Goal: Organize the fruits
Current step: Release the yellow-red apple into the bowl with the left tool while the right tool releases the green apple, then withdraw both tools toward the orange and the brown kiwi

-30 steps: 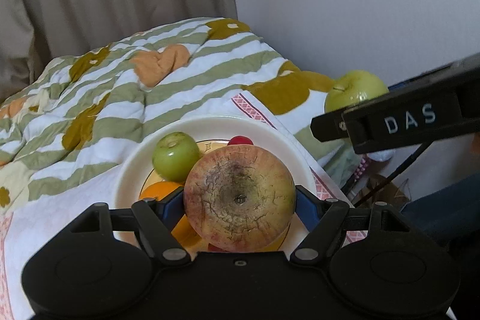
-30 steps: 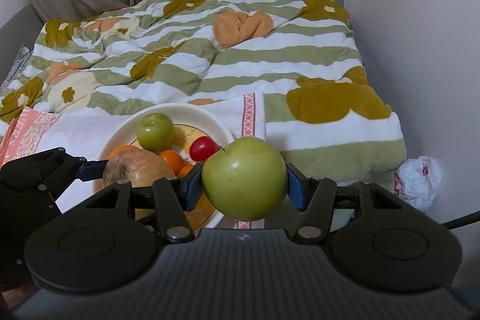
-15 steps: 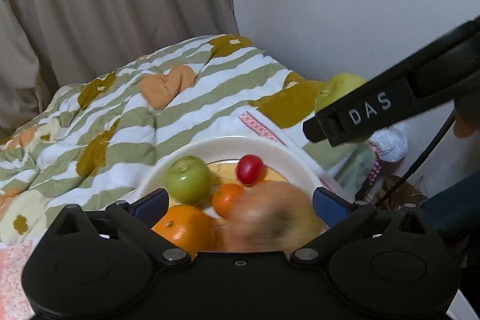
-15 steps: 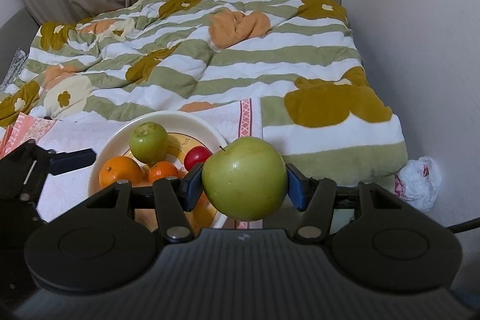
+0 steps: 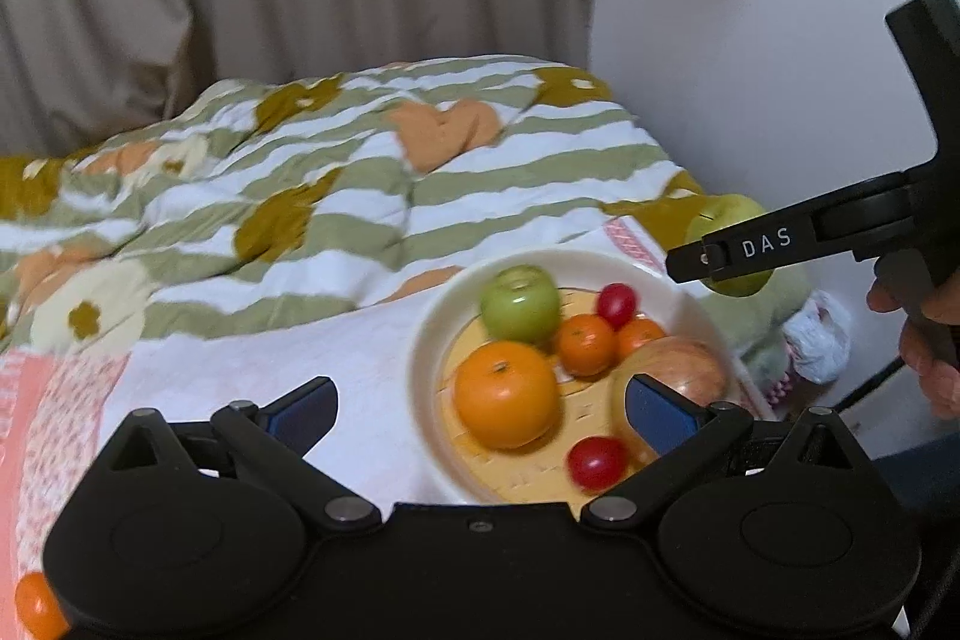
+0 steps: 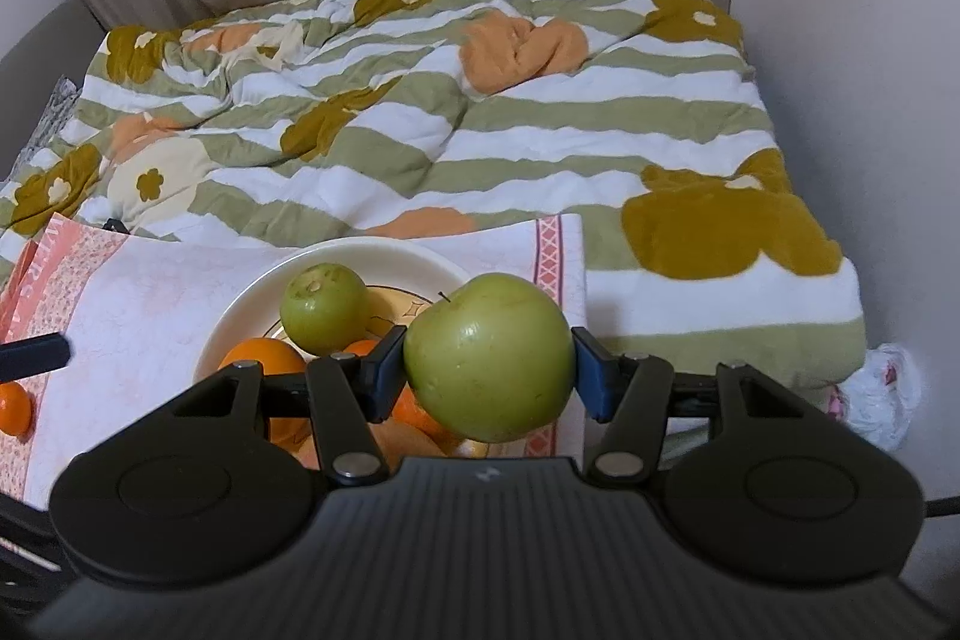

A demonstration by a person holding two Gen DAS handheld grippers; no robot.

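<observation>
A cream plate on a white cloth holds a small green apple, a large orange, two small oranges, two red tomatoes and a reddish apple. My left gripper is open and empty, just in front of the plate. My right gripper is shut on a big green apple, held above the plate's right edge. This apple also shows in the left wrist view, behind the right gripper's black finger.
A striped green, white and orange quilt covers the bed behind the plate. A loose small orange lies on the pink-patterned cloth at left. A wall stands at right, with a white plastic bag on the floor below it.
My left gripper has opened and let go of the reddish apple, which now lies on the plate. The left gripper has drawn back and to the left. The right gripper still holds the green apple.
</observation>
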